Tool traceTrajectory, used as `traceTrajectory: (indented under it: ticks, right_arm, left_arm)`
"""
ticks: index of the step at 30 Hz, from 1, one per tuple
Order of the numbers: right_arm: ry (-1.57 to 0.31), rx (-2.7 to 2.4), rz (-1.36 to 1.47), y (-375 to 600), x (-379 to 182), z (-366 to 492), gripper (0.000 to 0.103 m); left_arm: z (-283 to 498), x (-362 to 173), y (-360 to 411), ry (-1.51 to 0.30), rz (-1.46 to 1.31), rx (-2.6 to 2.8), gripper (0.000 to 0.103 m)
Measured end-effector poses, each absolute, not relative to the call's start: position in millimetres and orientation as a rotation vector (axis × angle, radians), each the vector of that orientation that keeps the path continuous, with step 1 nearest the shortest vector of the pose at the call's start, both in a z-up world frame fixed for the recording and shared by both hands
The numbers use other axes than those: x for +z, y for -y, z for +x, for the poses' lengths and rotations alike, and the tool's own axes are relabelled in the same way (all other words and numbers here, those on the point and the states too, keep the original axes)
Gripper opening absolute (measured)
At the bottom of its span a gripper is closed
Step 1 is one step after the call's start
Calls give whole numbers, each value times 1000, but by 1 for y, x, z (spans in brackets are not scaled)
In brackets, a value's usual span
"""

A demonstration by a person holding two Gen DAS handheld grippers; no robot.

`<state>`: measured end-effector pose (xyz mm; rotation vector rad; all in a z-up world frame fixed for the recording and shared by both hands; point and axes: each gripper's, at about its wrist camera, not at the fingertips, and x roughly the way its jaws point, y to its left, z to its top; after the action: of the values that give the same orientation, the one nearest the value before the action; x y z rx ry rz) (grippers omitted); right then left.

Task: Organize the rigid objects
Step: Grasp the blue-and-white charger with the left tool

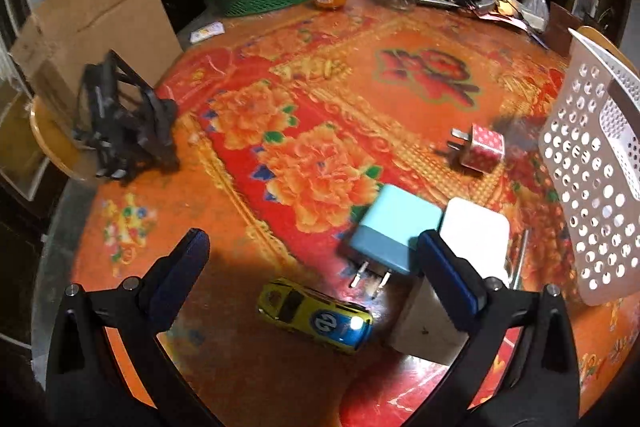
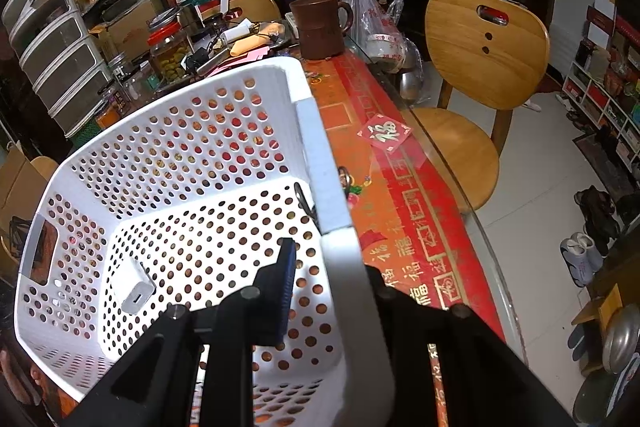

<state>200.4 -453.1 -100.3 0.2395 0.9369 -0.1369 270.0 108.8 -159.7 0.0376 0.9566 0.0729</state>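
Item 1. Left gripper (image 1: 316, 267): fingers spread wide, nothing between them, hovering above the desk (image 1: 280, 75).

Item 2. Toy car (image 1: 316, 315), yellow and blue: lies on the desk between the two left fingers, nearer the right-hand one, its long side set crosswise to them.

Item 3. Blue charger (image 1: 390, 227): just ahead of the right-hand finger tip, prongs pointing back toward the gripper, touching or nearly touching the white charger (image 1: 476, 235) beside it; that one is partly hidden behind the same finger.

Item 4. Spotted red charger (image 1: 482, 149): farther ahead and to the right, alone, near the basket.

Item 5. Right gripper (image 2: 332, 259): closed on the near wall of the white basket (image 2: 192, 131), one finger inside, the other hidden outside the wall. The basket looks tipped up off the desk. A small white adapter (image 2: 134, 289) lies on its floor, left of the inside finger.

Item 6. Black folding stand (image 1: 120, 119): far left of the left fingers, out of play.

Handling note, as judgement: the step in hand appears to be picking a loose object for the basket, the toy car being best placed. Lower the fingers to straddle the car's narrow width rather than its length, keep the right-hand finger clear of the blue charger's prongs, and close only once both pads are level with the body. The right gripper should hold the basket steady, mouth toward the left side.
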Motion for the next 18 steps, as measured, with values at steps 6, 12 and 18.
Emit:
traceTrajectory:
  ticks: [6,12,18]
  right_arm:
    - [-936,-135,242,453,-100,200,21]
    - [-936,-133,240,453,-101,200,21]
    - [-936,-133,241,452,-101,201,21]
  left_arm:
    - [276,-169,-83,-991,137,50,102]
    - [284,-174,-79,-967,151,81,100]
    - [294,-181,-75,-981,169,66,92]
